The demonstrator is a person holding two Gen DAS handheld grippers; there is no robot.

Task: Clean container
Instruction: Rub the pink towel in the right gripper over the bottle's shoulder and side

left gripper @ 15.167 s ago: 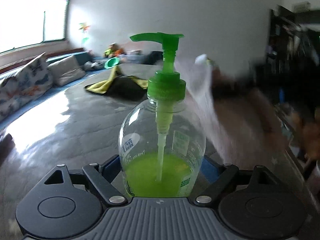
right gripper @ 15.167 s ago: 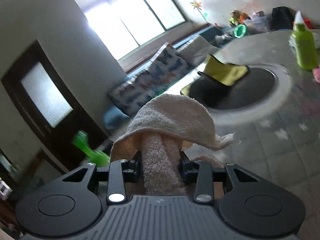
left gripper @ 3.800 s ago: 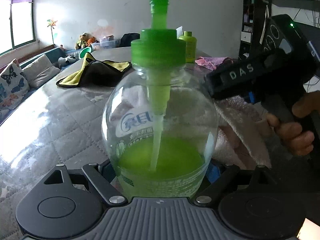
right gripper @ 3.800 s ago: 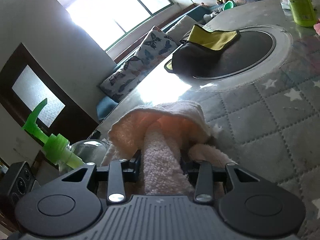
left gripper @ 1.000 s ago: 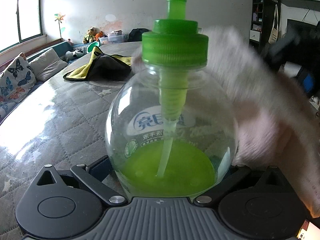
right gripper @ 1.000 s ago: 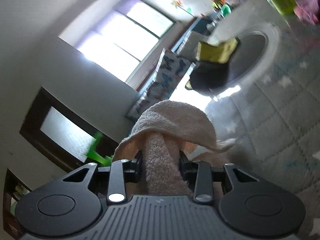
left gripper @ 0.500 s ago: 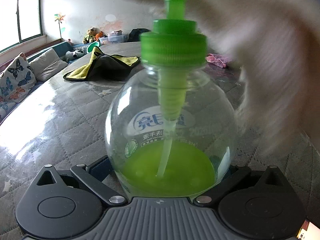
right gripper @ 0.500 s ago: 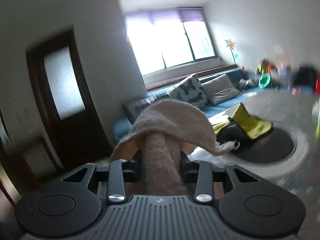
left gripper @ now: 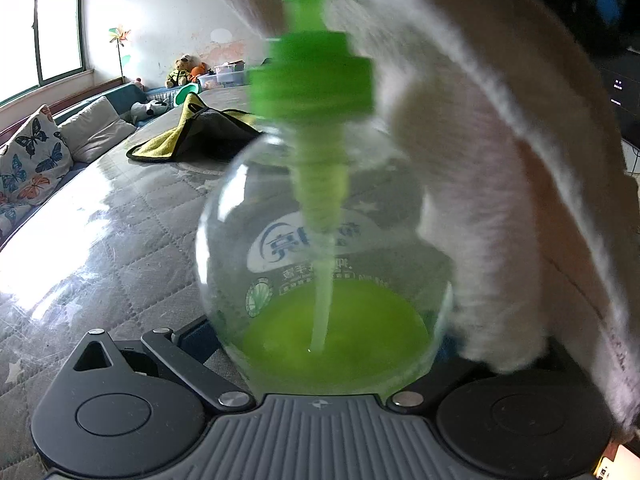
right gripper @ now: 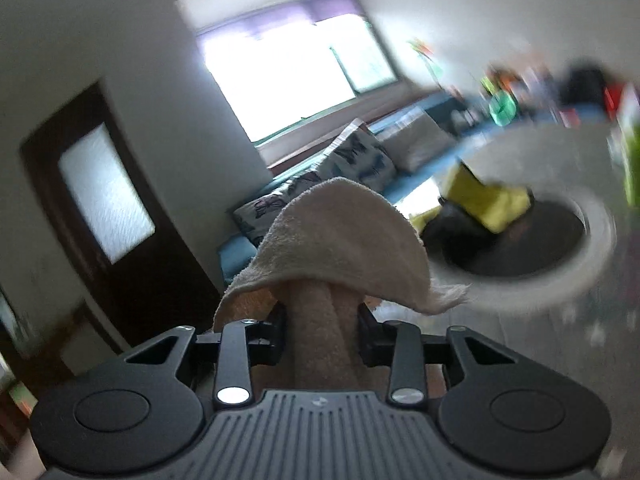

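Observation:
A clear round soap bottle [left gripper: 320, 248] with a green pump cap [left gripper: 312, 80] and green liquid at its bottom stands upright in my left gripper [left gripper: 320, 336], which is shut on its lower body. The pump head is cut off at the top of the view. A pale pink towel [left gripper: 500, 184] drapes over the bottle's right side and top, blurred. In the right wrist view my right gripper [right gripper: 322, 332] is shut on that same towel [right gripper: 340, 240], which folds over the fingers like a hood. The bottle is not in the right wrist view.
A grey quilted table [left gripper: 132, 232] lies under the bottle, with a yellow and black cloth [left gripper: 192, 136] farther back. A dark round inset [right gripper: 520, 240] with a white rim sits in the table. A sofa with butterfly cushions [left gripper: 28, 168] runs along the left.
The towel has swung from the bottle's right side up over its top and now covers more of the right side. The bottle has tilted slightly. The right gripper's view has swept round.

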